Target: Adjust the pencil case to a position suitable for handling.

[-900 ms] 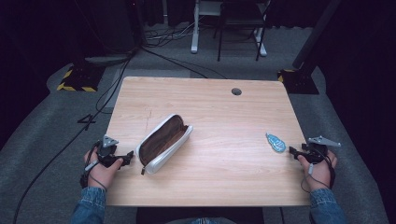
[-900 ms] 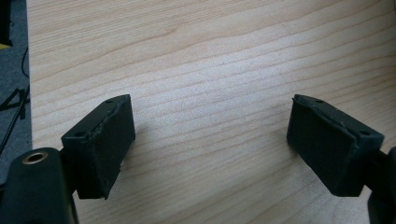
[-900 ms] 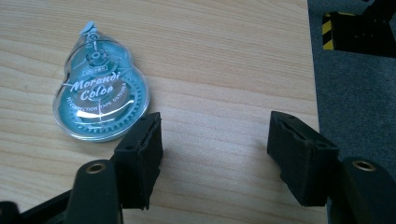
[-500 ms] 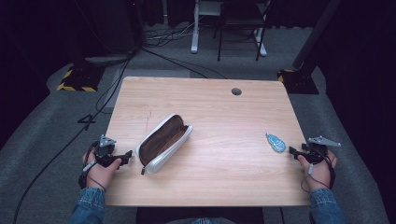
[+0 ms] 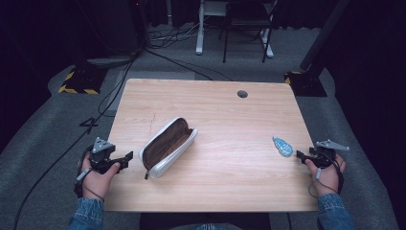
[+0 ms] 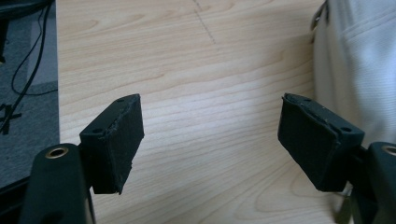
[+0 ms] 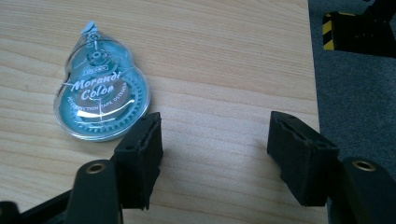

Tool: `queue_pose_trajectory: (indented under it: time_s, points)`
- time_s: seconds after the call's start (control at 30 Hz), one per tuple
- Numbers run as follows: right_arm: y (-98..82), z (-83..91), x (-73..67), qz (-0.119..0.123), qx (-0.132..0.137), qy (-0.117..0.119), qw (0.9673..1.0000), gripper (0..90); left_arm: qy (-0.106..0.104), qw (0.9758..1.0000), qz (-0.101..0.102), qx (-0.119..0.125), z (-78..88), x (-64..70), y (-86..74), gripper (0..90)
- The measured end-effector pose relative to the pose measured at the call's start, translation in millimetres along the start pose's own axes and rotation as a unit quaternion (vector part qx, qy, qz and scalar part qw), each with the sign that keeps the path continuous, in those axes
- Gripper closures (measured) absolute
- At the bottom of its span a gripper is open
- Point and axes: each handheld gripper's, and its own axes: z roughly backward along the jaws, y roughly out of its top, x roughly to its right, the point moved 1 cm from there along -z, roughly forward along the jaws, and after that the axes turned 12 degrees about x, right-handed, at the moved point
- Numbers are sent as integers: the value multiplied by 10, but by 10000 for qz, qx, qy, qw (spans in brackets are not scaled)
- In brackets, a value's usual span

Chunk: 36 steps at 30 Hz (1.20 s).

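An open pencil case [image 5: 168, 146], white outside and brown inside, lies slanted on the left half of the wooden table [image 5: 230, 120]. My left gripper [image 5: 127, 157] rests at the table's left edge just left of the case, open, nothing between its jaws. In the left gripper view the left gripper [image 6: 210, 105] spans bare wood, and the case's white side [image 6: 355, 60] is at the right. A teal correction tape [image 5: 282, 146] lies near the right edge. My right gripper [image 5: 299, 154] sits just right of it, open. In the right gripper view the tape [image 7: 102, 100] lies beyond the left jaw of the right gripper [image 7: 217, 121], outside the gap.
A round cable hole [image 5: 242, 94] sits near the table's far edge. Beyond the table are grey carpet, cables [image 5: 158, 52], a desk frame [image 5: 230, 28] and yellow-black striped bases [image 5: 76, 81].
My left gripper has drawn a little to the left, away from the pencil case. The right gripper, the case and the tape have stayed put.
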Motion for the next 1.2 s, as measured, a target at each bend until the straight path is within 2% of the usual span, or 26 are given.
queue_pose_trajectory:
  time_s: [0.27,0.4,0.53,0.8,0.9,1.0,1.1,1.2]
  points:
    - [0,-1,2,7,5,6,10000,360,-136,9995,-93,281,117,146,144,227]
    - [0,-1,1,6,5,7,10000,360,-221,9991,-118,340,143,181,177,223]
    - [0,-1,2,6,7,4,10000,360,-371,9984,-1,426,161,253,204,221]
    - [0,-2,2,6,7,5,10000,360,-569,9971,-126,488,177,400,257,211]
    - [0,-1,1,-2,2,0,10000,360,-700,9964,-145,461,143,483,252,210]
    - [0,-1,1,2,5,3,10000,360,-743,9962,-156,416,106,522,236,210]
    - [0,-2,1,3,6,3,10000,360,-830,9958,-168,341,7,581,209,211]
    - [0,-1,0,2,4,2,10000,360,-830,9959,-187,316,-74,612,196,214]
